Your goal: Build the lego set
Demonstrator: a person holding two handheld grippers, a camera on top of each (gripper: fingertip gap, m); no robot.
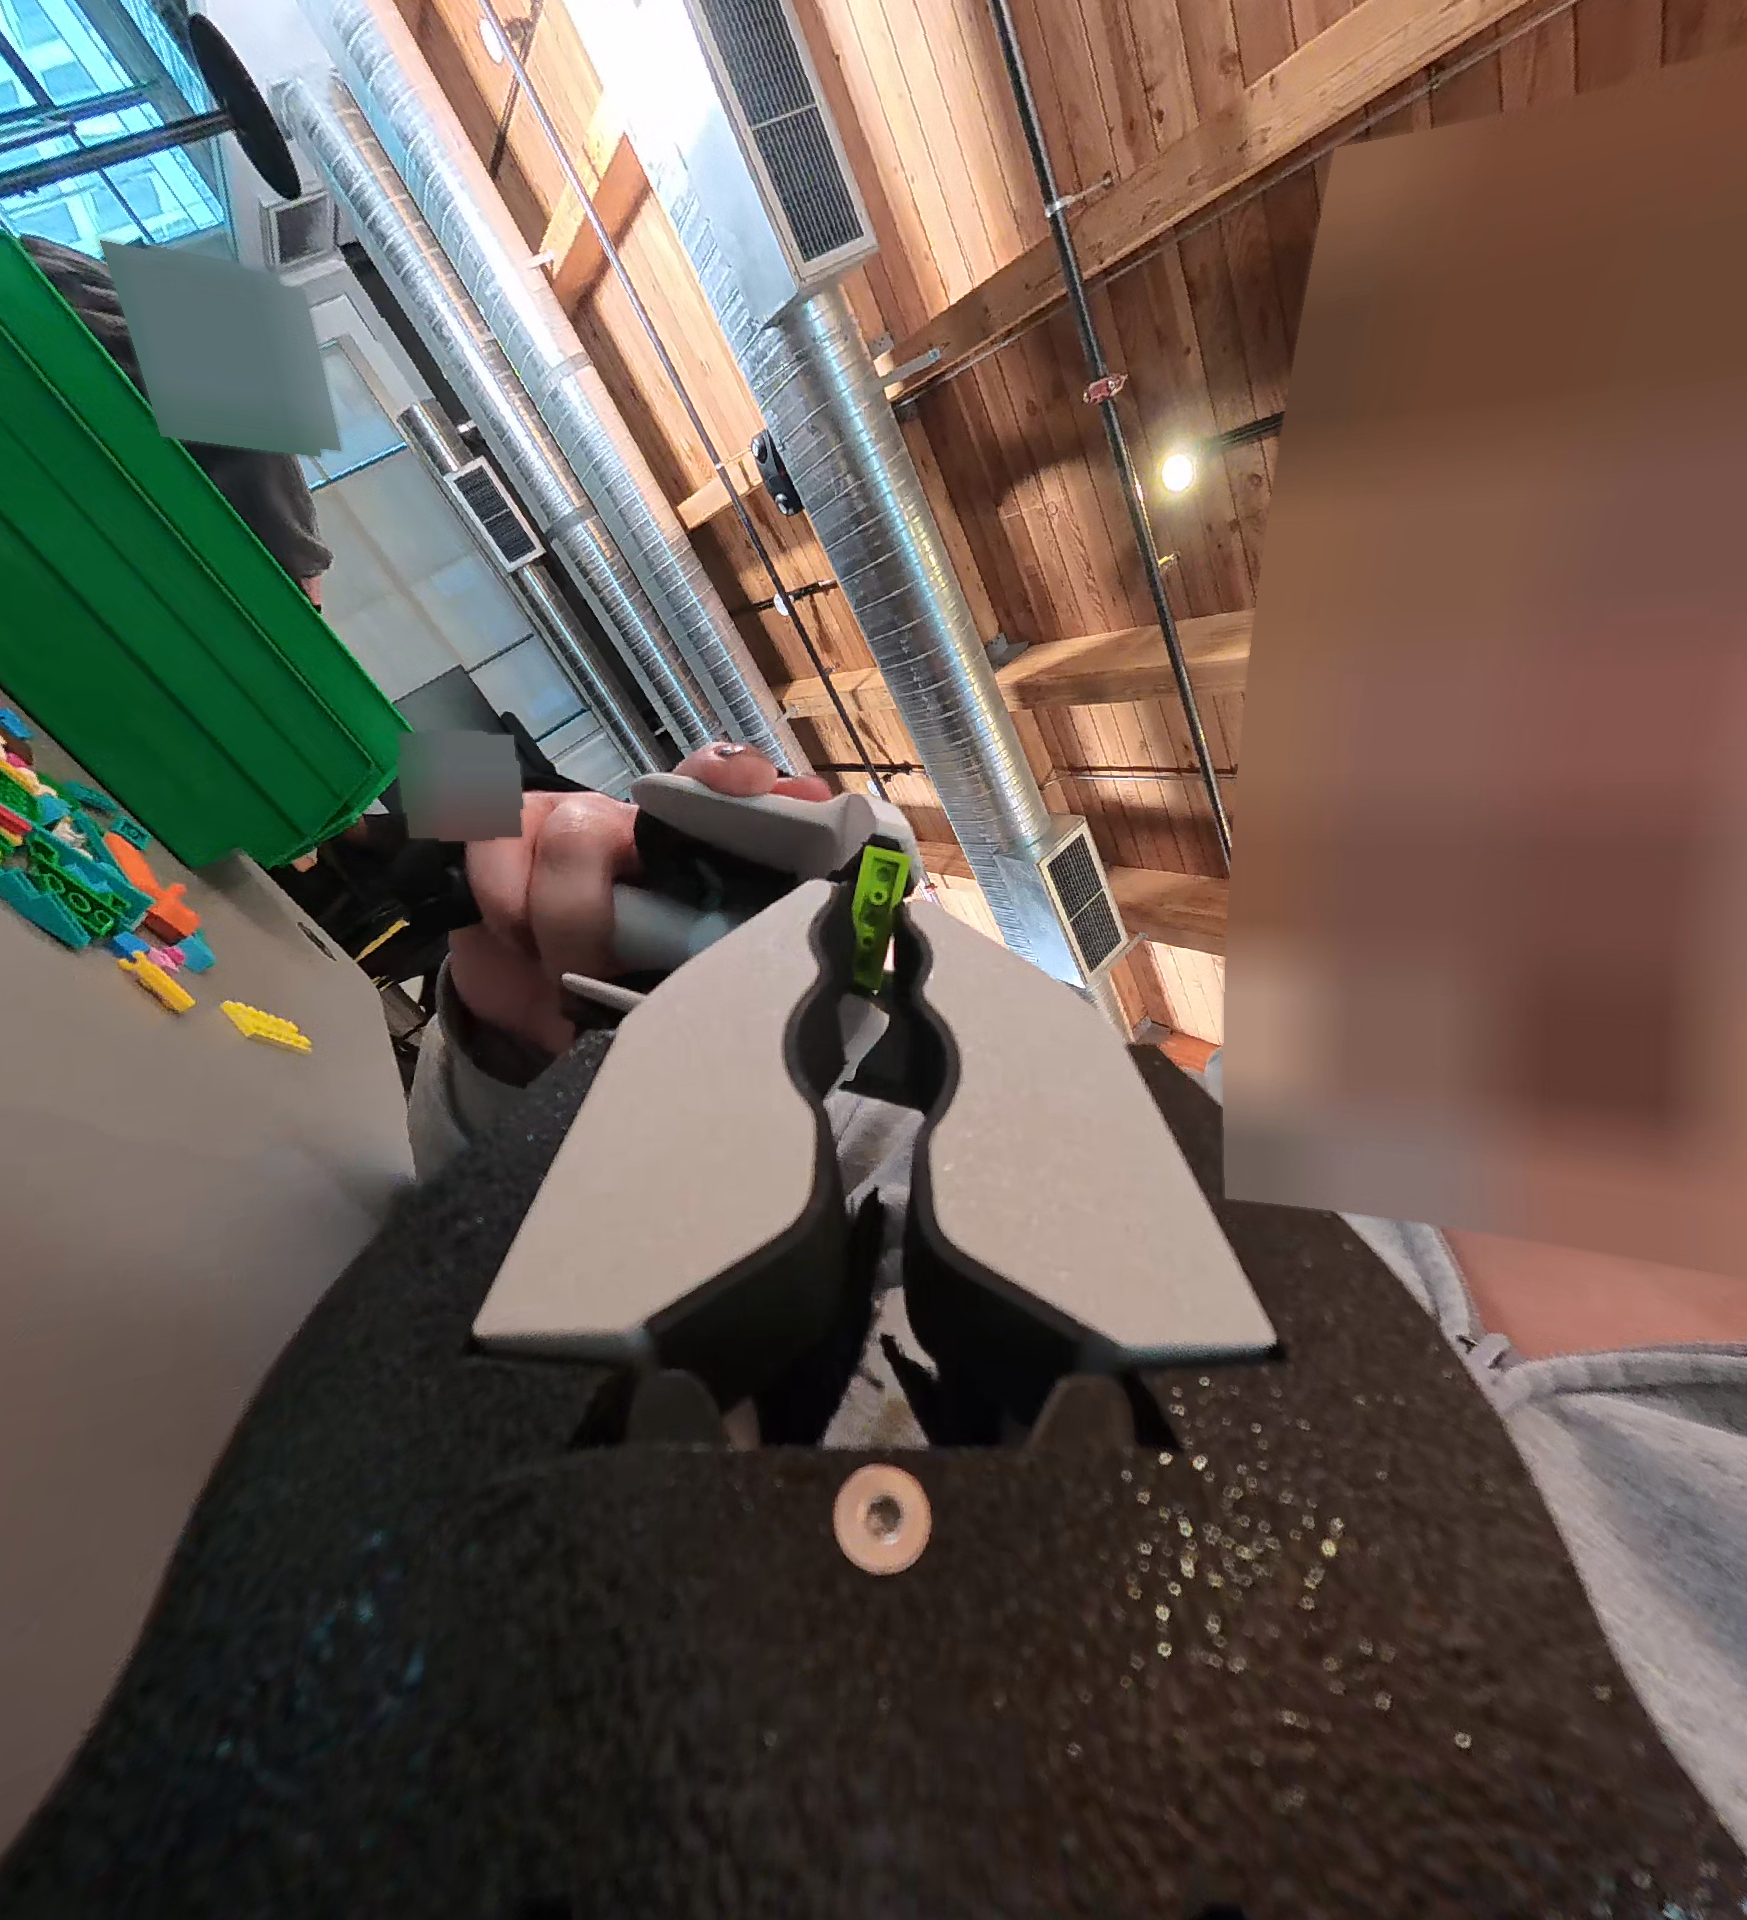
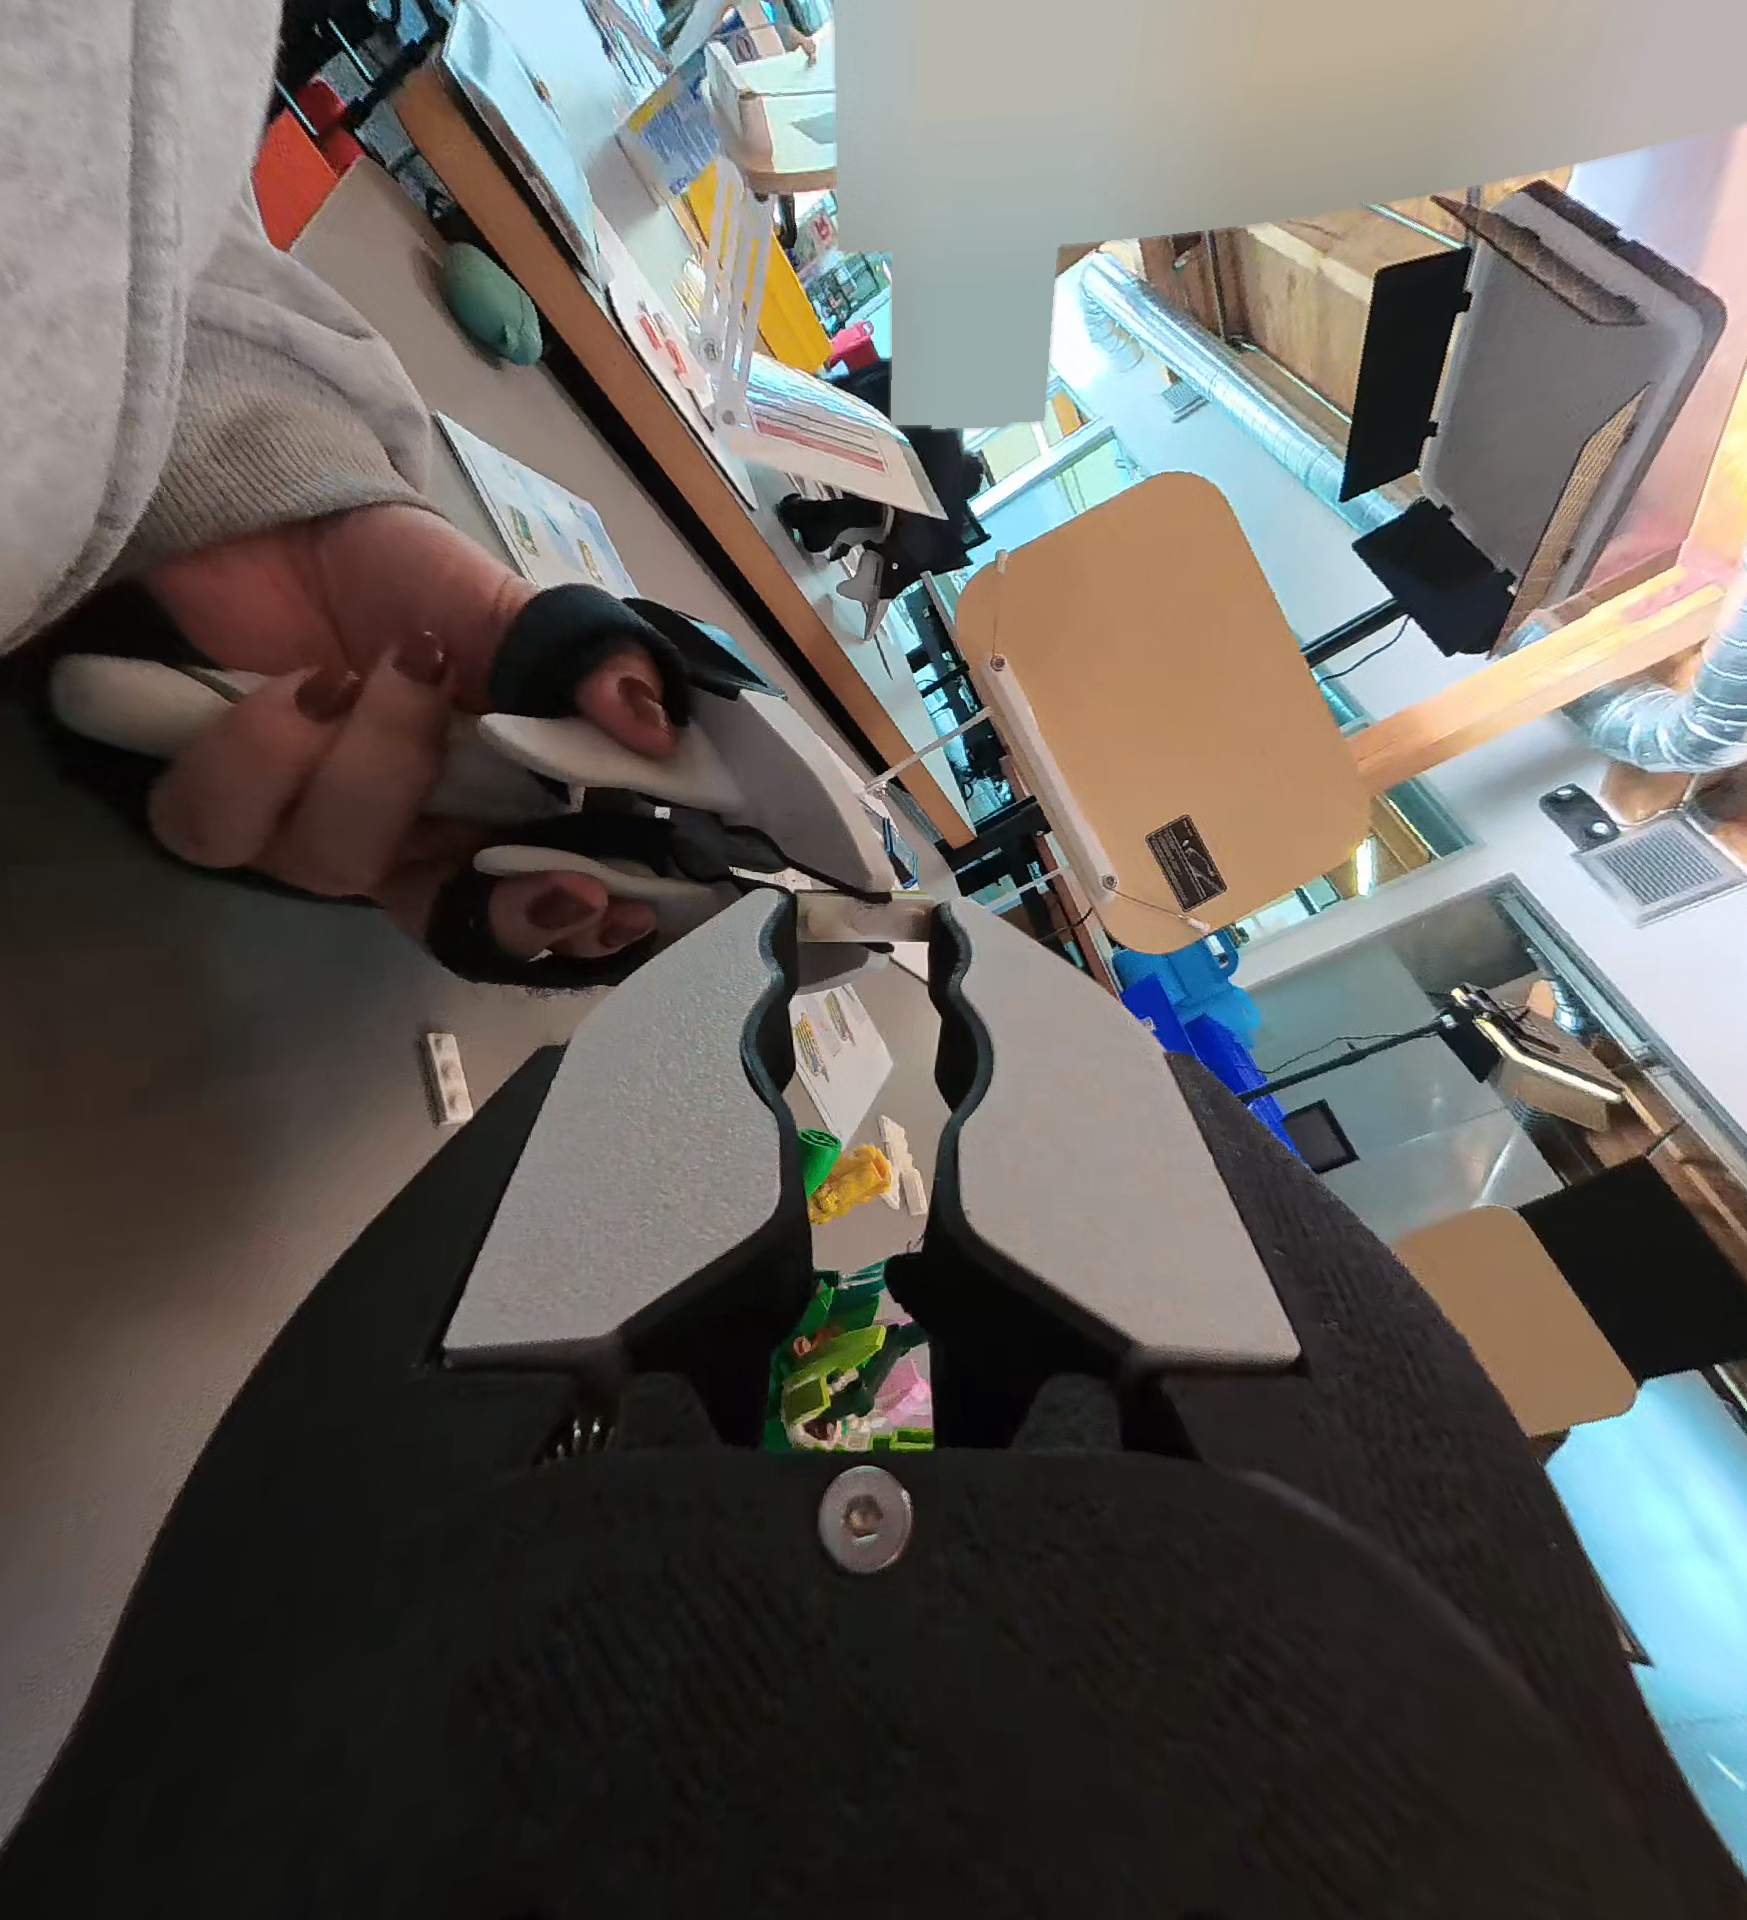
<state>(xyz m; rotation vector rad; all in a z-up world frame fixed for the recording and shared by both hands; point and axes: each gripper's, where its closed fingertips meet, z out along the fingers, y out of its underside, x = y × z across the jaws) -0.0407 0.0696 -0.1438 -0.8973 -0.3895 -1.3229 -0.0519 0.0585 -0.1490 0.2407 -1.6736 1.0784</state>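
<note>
Between matte grey left gripper [image 1: 871, 914] fingertips, studded lime plate [image 1: 875, 914].

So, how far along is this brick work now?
Done: cannot tell from these views. In hand: the left gripper fingers pinch a lime plate; a pale grey piece spans the right gripper fingers, grip unclear. Left: loose bricks beside the green bin on the table.

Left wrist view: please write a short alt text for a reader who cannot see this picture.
The left gripper pinches a small lime-green building plate between its fingers, raised toward a wooden ceiling with metal ducts. Just behind it, a hand holds the other gripper; at left, loose coloured bricks lie on a grey table beside a green bin.
</note>
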